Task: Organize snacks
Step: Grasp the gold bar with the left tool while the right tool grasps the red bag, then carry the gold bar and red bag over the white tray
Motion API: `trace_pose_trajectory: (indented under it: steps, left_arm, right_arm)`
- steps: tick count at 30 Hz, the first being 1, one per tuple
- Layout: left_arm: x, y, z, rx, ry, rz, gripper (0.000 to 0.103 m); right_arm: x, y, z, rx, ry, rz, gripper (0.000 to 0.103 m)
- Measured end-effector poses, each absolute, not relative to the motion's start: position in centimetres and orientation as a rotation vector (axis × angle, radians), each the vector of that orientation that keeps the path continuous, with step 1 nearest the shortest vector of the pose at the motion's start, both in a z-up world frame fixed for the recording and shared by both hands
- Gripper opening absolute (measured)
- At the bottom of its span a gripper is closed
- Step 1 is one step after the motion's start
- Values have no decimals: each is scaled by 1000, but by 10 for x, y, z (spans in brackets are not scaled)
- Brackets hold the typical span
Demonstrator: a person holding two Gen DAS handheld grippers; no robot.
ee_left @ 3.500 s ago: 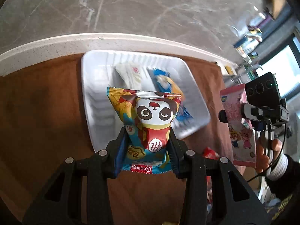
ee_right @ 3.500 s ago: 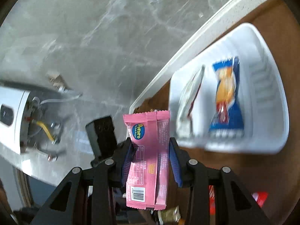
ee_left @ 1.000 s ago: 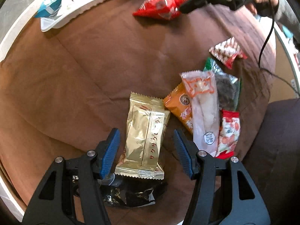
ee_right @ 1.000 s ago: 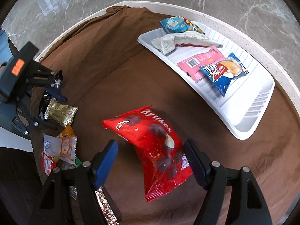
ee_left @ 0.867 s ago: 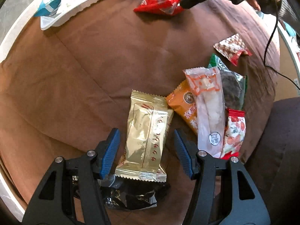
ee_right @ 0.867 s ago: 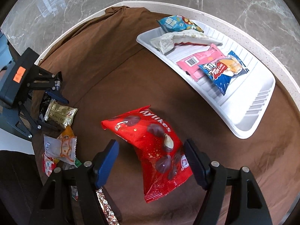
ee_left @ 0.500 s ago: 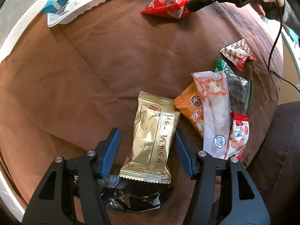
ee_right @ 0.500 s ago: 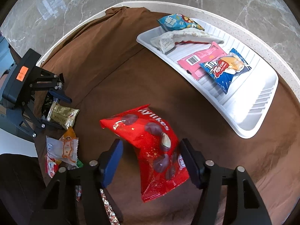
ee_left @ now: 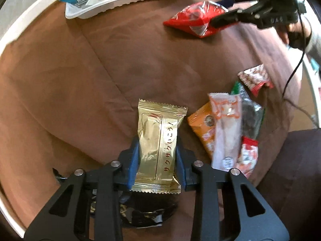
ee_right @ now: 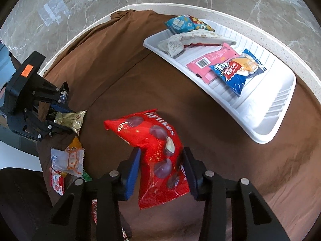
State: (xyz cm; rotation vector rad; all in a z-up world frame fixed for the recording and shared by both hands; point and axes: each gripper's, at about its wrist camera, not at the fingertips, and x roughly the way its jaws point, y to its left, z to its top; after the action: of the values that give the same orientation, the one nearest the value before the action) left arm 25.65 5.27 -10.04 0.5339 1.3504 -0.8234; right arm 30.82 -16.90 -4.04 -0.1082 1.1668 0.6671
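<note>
Two packets gripped: my left gripper (ee_left: 157, 161) pinches the gold wafer (ee_left: 158, 144) over the brown cloth (ee_left: 80, 84), hiding a dark wrapper (ee_left: 140, 214) beneath; my right gripper (ee_right: 160, 170) clamps the red bag (ee_right: 156, 156), near the tray (ee_right: 266, 120).

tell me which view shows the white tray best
The right wrist view: the white tray lies whole in frame, with its ribbed floor and four packets in it. The left wrist view catches only its near rim at the top edge, cropped and foreshortened.

Four packets (ee_right: 212, 66) in one tray (ee_right: 266, 128); two claws (ee_right: 160, 170), each gripping one.
</note>
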Motion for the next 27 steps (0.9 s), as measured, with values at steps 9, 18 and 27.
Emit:
trace_pose_trajectory:
  steps: [9, 18, 27]
  left_arm:
    - [271, 60, -84, 438, 1337, -826, 30]
    - [287, 53, -71, 363, 1326, -840, 30]
    - [301, 29, -65, 326, 1316, -863, 30]
  right_arm:
    - [307, -186, -44, 83, 1196, 676, 43]
    - [306, -215, -48, 337, 1213, 662, 42]
    - [301, -244, -62, 634, 1224, 652, 40]
